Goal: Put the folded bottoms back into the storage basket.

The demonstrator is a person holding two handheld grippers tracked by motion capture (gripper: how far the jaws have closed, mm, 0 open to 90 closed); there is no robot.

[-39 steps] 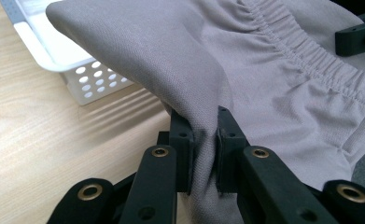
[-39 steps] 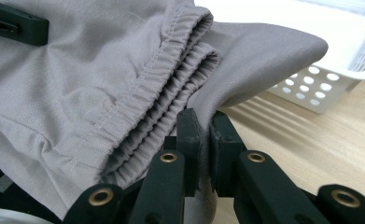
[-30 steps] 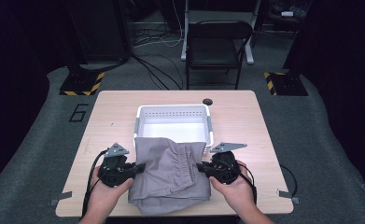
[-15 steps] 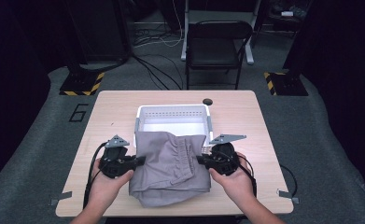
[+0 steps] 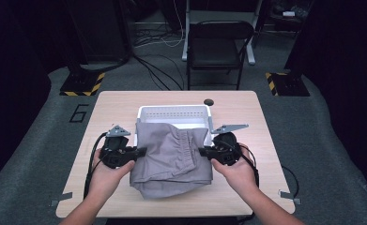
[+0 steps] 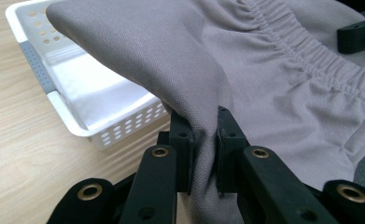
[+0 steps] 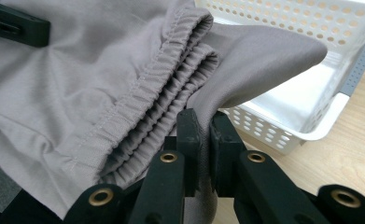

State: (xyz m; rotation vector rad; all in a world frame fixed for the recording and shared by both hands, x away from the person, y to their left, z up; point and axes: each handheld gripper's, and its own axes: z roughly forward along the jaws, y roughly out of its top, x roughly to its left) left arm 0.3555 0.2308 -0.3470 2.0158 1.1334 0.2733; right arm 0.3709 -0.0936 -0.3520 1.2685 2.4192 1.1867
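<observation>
On the wooden table (image 5: 125, 101) a person holds a folded grey garment (image 5: 174, 157) stretched between two grippers, one at each side edge. At the cloth's left edge, the left gripper (image 5: 141, 151) has its black jaws pinched tight on a fold of the fabric; its own view shows the cloth (image 6: 264, 79) squeezed between the two pads with hardly any gap. At the opposite edge, the right gripper (image 5: 202, 152) is clamped on the fabric in the same way, and its own view shows the jaws closed on a fold just beside the gathered elastic waistband (image 7: 171, 88). The garment's far end reaches over the near rim of a white perforated basket (image 5: 172, 112), which stands in the middle of the table; the near end sags down onto the tabletop close to the person's edge. Both hands (image 5: 108, 171) grip the gripper bodies from below, forearms coming in over the table's near edge. A small dark round thing (image 5: 209, 101) lies on the table just beyond the basket's far right corner. Behind the table stands a black chair (image 5: 218, 44).
</observation>
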